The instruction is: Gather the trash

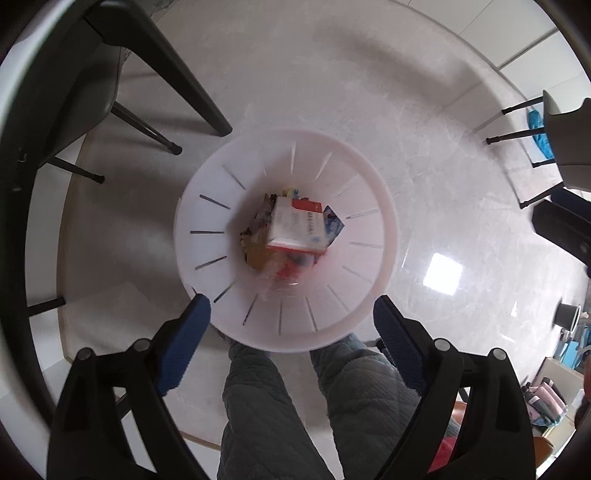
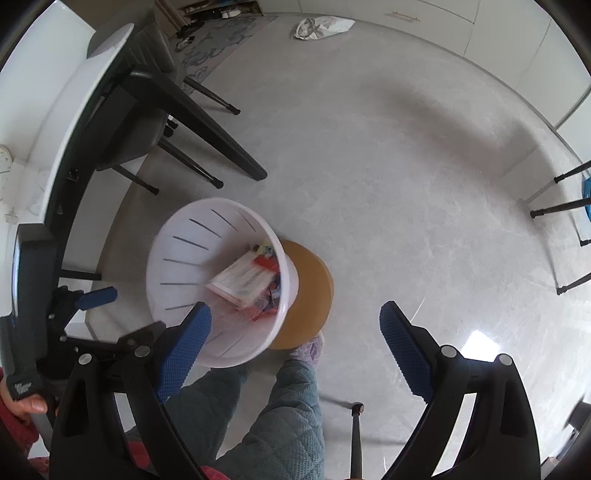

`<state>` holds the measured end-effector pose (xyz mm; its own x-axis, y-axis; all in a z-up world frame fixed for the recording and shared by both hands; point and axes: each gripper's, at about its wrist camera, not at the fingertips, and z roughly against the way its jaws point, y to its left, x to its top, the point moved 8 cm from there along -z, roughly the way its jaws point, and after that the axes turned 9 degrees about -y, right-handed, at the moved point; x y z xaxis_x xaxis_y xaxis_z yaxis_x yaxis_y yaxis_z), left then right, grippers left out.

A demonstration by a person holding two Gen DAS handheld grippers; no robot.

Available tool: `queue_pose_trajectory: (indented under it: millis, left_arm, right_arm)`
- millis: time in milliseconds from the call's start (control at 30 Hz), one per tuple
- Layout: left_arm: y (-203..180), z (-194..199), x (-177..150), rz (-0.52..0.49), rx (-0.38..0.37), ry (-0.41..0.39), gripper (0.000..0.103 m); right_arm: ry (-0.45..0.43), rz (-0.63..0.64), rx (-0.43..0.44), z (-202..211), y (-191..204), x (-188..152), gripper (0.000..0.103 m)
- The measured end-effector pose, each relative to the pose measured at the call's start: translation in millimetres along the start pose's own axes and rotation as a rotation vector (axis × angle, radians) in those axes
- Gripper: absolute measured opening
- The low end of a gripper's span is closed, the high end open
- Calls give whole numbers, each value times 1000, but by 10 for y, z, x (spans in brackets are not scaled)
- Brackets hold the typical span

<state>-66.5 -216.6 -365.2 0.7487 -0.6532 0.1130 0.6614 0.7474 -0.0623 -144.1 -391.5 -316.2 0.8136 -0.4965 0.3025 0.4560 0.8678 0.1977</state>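
Note:
A white slotted waste bin [image 1: 207, 229] stands on the floor below me, also in the right wrist view [image 2: 177, 258]. Inside lie a white and red box [image 1: 295, 227] and several wrappers, the box also in the right wrist view [image 2: 243, 282]. My left gripper [image 1: 291, 328] is open and empty, directly above the bin's near rim. My right gripper [image 2: 295, 332] is open and empty, above and to the right of the bin. The left gripper's blue finger [image 2: 96, 298] shows at the left of the right wrist view.
A dark table leg [image 1: 177, 74] and chair legs [image 1: 147, 129] stand left of the bin. A round wooden stool [image 2: 310, 295] sits under the bin's right side. The person's quilted legs [image 1: 266, 398] are below. More chair legs [image 1: 517, 136] stand right. A plastic bag [image 2: 321, 26] lies far off.

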Motion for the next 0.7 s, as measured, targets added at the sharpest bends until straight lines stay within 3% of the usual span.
queue_pose_trajectory:
  millis: [133, 233, 333, 400, 467, 567, 700]
  left_arm:
    - [-49, 429, 124, 29, -16, -127, 86]
    - [193, 1128, 220, 104, -12, -265, 87]
    - [569, 1822, 248, 196, 33, -402, 95]
    - [894, 2330, 220, 258, 95, -513, 95]
    - [1268, 2844, 123, 322, 184, -615, 95]
    - [1737, 3418, -97, 416, 295, -715, 95]
    - [2269, 3996, -462, 566, 403, -802, 95]
  right_arm:
    - [-40, 41, -7, 221, 193, 191, 92]
    - [-91, 104, 6, 545, 549, 438, 92]
    - [-163, 212, 43, 940, 1099, 692, 93]
    - [-234, 305, 81, 1251, 1589, 862, 101]
    - [-317, 404, 134, 1606, 2168, 1020, 100]
    - [-401, 501, 206, 2026, 2891, 1157, 100]
    - [-440, 560, 313, 2374, 3621, 1256, 100]
